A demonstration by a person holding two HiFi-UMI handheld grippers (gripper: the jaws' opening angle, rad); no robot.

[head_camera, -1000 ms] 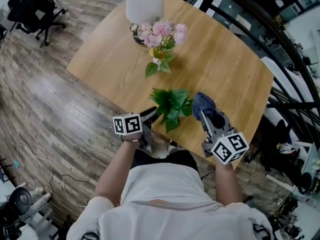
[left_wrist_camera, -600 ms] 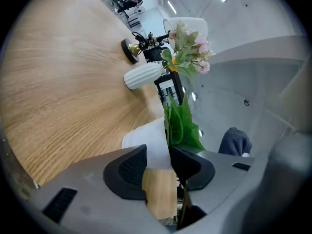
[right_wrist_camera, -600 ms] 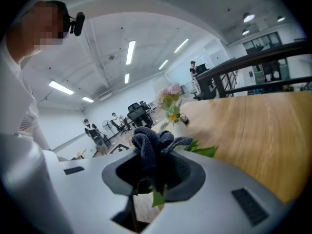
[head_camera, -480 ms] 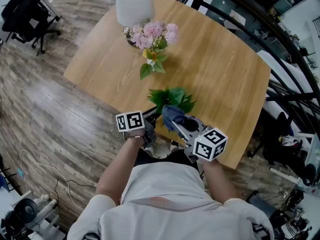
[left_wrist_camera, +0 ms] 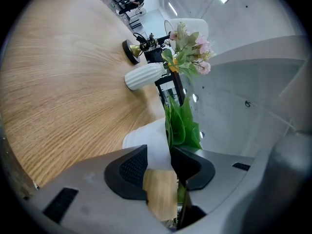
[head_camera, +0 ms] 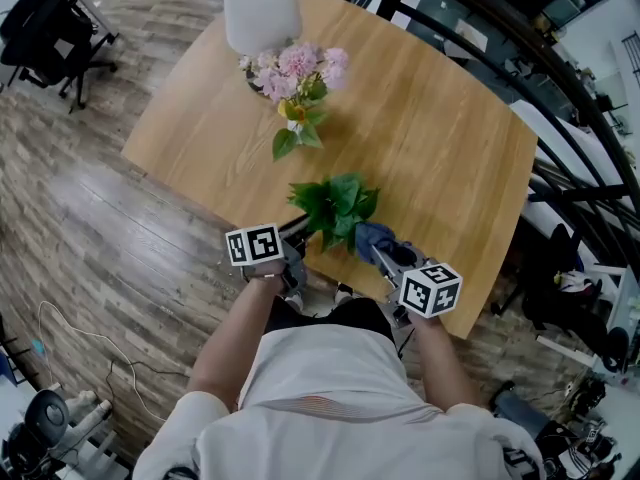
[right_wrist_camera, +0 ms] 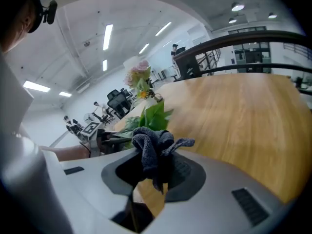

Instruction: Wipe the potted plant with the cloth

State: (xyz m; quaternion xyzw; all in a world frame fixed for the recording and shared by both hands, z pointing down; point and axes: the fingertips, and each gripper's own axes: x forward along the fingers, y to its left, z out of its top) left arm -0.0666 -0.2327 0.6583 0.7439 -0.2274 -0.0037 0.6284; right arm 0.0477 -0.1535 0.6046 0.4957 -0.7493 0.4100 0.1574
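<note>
The potted plant (head_camera: 335, 201) has broad green leaves in a white pot and stands near the wooden table's near edge. My left gripper (head_camera: 298, 232) is shut on the pot's white rim (left_wrist_camera: 155, 145), with the leaves (left_wrist_camera: 183, 126) rising just past the jaws. My right gripper (head_camera: 385, 253) is shut on a bunched dark blue cloth (head_camera: 372, 236), which sits against the plant's lower right leaves. In the right gripper view the cloth (right_wrist_camera: 150, 147) bulges out of the jaws, the leaves (right_wrist_camera: 155, 117) just behind it.
Farther back on the table (head_camera: 440, 118) stand a white vase of pink flowers (head_camera: 295, 68) and a white lamp (head_camera: 262, 8). A black railing (head_camera: 560, 168) runs along the table's right. An office chair (head_camera: 50, 18) is at far left on the wood floor.
The right gripper carried the cloth from the plant's right side across its front leaves, then back to the lower right. The left gripper kept its hold on the pot.
</note>
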